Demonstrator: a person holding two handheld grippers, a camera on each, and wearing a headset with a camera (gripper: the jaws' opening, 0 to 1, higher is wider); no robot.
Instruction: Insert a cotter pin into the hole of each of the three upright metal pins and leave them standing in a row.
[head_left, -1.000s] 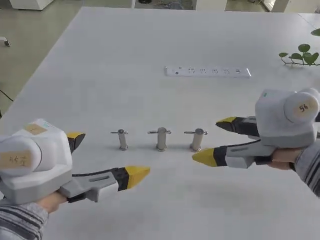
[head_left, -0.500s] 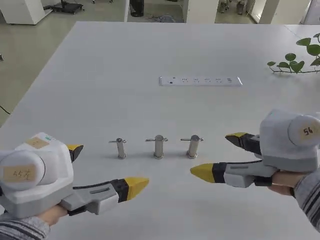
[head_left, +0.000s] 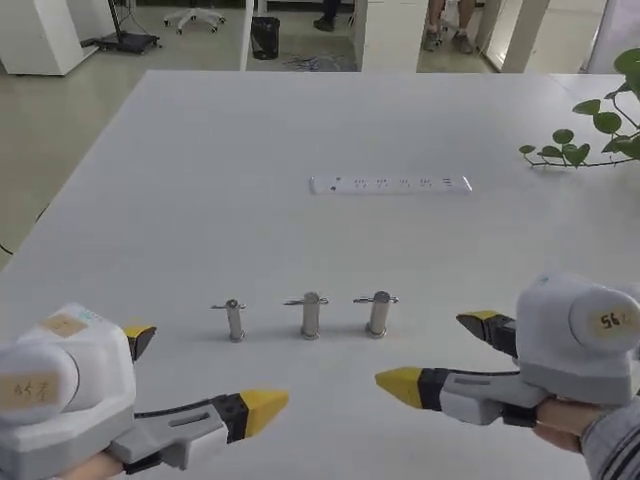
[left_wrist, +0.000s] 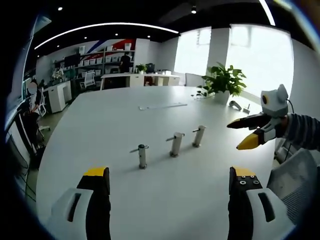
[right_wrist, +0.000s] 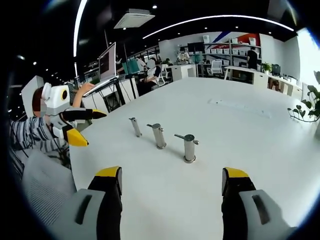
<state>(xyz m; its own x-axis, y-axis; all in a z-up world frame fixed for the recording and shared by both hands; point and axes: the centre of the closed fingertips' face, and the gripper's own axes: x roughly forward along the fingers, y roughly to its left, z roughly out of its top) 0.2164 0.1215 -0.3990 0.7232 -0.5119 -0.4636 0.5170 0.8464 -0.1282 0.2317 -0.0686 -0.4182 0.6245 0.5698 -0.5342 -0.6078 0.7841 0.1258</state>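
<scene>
Left gripper (head_left: 205, 368) and right gripper (head_left: 435, 352) gape empty; ahead stand 3 metal pins (head_left: 311, 315) in a row, cotter pins (head_left: 310, 301) in; we judge nothing left.

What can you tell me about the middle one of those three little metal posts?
The middle pin is a short, silvery metal cylinder standing upright on the white table. A thin cotter pin passes through it near the top and sticks out on both sides. It stands in a row between the left pin and the right pin, apart from both. Besides that, only the table touches it.
</scene>
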